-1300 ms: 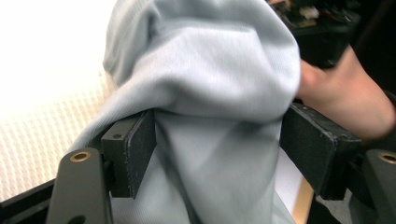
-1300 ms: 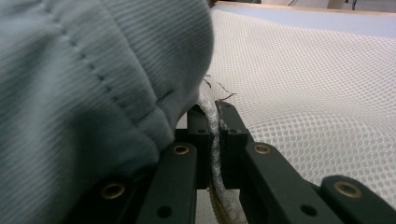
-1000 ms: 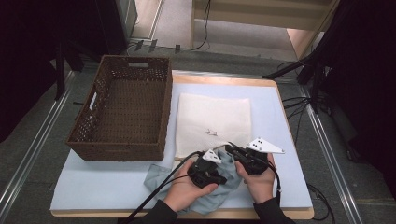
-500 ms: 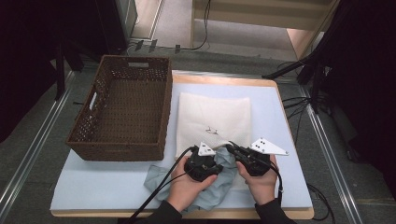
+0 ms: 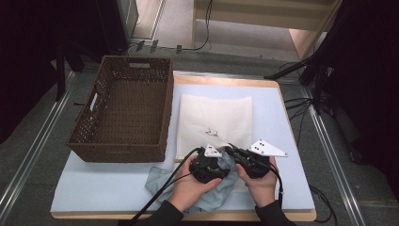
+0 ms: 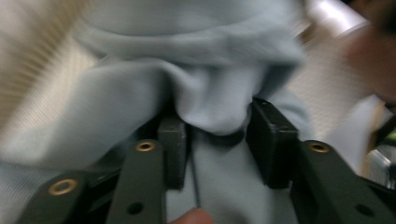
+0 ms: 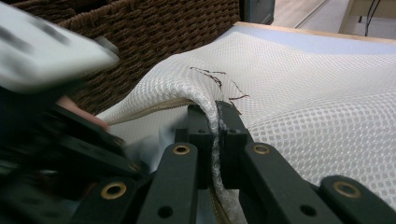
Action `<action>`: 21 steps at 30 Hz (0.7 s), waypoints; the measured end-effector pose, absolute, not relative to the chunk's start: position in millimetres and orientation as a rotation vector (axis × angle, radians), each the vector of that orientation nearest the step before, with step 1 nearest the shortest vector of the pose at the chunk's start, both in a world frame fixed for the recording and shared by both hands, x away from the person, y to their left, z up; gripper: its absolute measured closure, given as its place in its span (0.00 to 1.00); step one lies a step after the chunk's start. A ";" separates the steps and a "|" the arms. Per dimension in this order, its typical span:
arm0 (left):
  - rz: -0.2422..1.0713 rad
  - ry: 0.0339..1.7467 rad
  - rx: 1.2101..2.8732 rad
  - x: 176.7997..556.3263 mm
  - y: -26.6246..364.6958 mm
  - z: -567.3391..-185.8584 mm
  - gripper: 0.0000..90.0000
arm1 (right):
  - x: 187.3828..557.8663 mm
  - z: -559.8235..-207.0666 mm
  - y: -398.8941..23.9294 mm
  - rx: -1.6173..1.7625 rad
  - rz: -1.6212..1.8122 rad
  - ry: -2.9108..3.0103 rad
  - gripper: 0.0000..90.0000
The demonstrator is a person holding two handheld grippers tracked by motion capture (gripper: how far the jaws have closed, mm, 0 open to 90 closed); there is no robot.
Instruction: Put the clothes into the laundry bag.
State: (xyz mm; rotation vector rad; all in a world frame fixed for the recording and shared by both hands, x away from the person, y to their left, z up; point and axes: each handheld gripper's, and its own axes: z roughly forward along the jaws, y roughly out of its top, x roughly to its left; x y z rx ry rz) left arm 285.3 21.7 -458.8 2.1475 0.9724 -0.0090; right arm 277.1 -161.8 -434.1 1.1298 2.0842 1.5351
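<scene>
Looks like they're in the middle of stuffing a light blue cloth into a white mesh laundry bag that lies flat on the tabletop, centre of the high view, just right of the brown wicker basket. The cloth is bunched at the bottom centre of the frame, right at the bag's near edge, mostly under the two hands.

The right hand-held gripper is clamped shut on the zippered rim of the mesh bag; you can see the mesh pinched thin between its pads and lifted into a little ridge, so that side seems to be holding the mouth up. The left hand-held gripper has a fold of the blue cloth sitting between its pads, and its jaws have just been closing a bit. That view is blurry, so I can't say whether the pads are properly biting yet; there looks to be a small gap on one side.

Pose-wise, both hands come in from the bottom edge, close together, almost touching, grippers pointing up-frame toward the bag.

My guess for the next move: the left needs a firm pinch on the cloth, then push it forward under the lifted rim while the right keeps the opening raised. The risk is cloth snagging on the zipper.
</scene>
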 end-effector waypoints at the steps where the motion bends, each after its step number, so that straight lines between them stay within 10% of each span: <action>1: 0.007 0.988 2.145 286.8 21.9 -457.6 0.79 | 276.6 -434.1 -161.3 1.130 1.535 2.083 0.97; 11: 0.291 1.157 2.001 292.1 28.7 -453.2 0.95 | 272.6 -430.1 -161.2 1.092 1.554 2.090 0.97; 21: 0.098 0.945 1.999 268.2 48.2 -428.5 0.51 | 277.1 -436.0 -166.6 1.132 1.538 2.082 0.97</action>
